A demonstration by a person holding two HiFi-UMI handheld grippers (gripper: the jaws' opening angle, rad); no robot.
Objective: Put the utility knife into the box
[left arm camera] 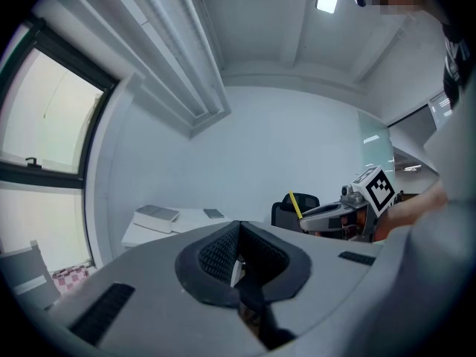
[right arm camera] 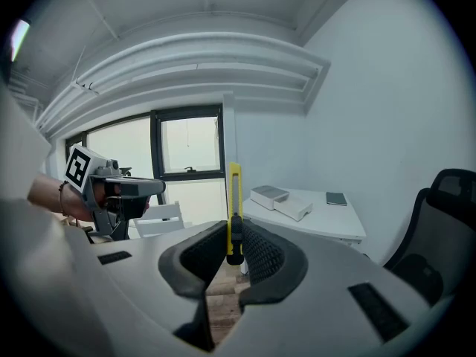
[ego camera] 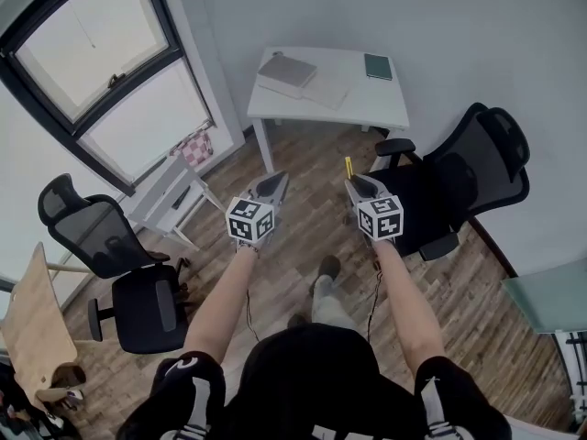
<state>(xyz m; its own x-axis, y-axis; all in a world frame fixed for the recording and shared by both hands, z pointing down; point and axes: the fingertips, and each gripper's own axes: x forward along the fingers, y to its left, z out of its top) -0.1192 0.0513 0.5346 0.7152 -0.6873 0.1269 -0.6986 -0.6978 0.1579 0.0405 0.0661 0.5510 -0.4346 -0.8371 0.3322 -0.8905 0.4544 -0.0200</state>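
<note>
Office: utility knife (right arm camera: 234, 192) upright, pinched between right gripper (right arm camera: 232, 230) jaws; left gripper (left arm camera: 239, 227) closed.

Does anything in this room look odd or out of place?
Only the yellow utility knife: it stands upright, pinched near its lower end in the jaws of the right gripper. Nothing looks spilled or broken.

The desk (ego camera: 367, 106) stands against the far wall, with the box (ego camera: 287, 70) on its left part and a notebook (ego camera: 378, 66) at its back right. An office chair (ego camera: 459, 180) stands to its right. Before the desk, the left hand-held gripper (ego camera: 279, 179) and the right hand-held gripper (ego camera: 353, 183) are side by side, and the utility knife (ego camera: 348, 166) stands upright between the right one's jaws.
</note>
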